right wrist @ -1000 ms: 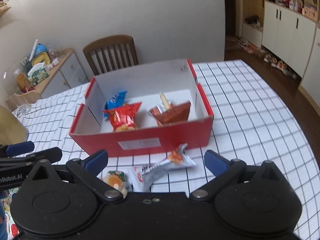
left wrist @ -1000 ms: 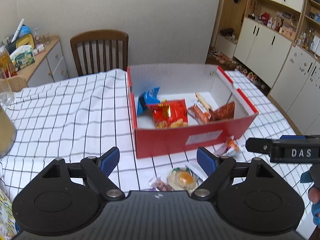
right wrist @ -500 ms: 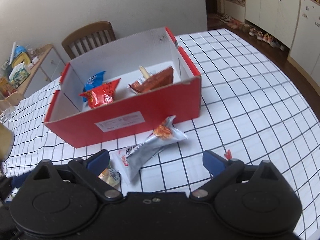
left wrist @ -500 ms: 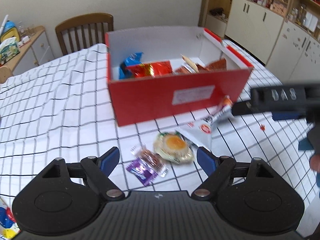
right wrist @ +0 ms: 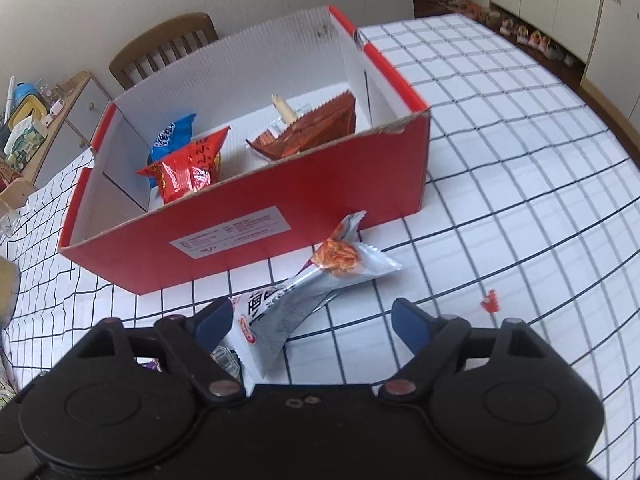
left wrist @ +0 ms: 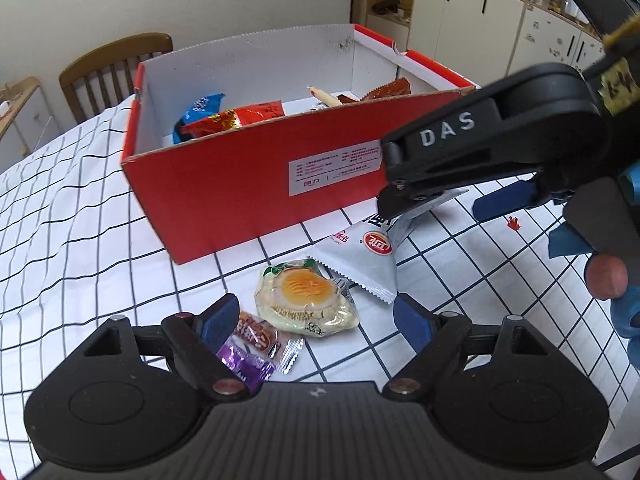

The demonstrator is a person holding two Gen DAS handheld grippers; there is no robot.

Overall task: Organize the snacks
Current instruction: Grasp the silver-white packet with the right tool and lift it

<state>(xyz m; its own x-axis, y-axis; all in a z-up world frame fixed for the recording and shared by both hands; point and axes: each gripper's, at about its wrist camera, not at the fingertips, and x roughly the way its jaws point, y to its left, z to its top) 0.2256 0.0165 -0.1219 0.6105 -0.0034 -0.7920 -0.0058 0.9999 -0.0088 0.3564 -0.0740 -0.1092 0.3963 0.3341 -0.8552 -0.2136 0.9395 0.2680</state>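
While both of my hand-held grippers hang low over the checked worktop (right wrist: 520, 160), I am at the pick-up step: some snacks lie in the red box (right wrist: 280, 200) ahead of both, and three are left outside it. My left hand-held gripper (left wrist: 316, 316) stands released, jaws wide, with the round egg-print packet (left wrist: 306, 298) just ahead between the fingertips and the small purple-and-red packet (left wrist: 256, 346) touching or just beside its left finger; neither is pinched. My right hand-held gripper (right wrist: 312, 318) has just been closing, yet its jaws are apart and grasp nothing: the long silver packet (right wrist: 304, 292) lies slantwise between them, its near end against or just by the left finger, its far end pointing toward the box. I judge that the next move calls for each gripper to go lower and centre on its packet, then clench. The silver one is flat and slippery-looking, so it should be taken across its narrow width. Lifted clear, each must pass over the near wall of the box ahead and be let go inside.
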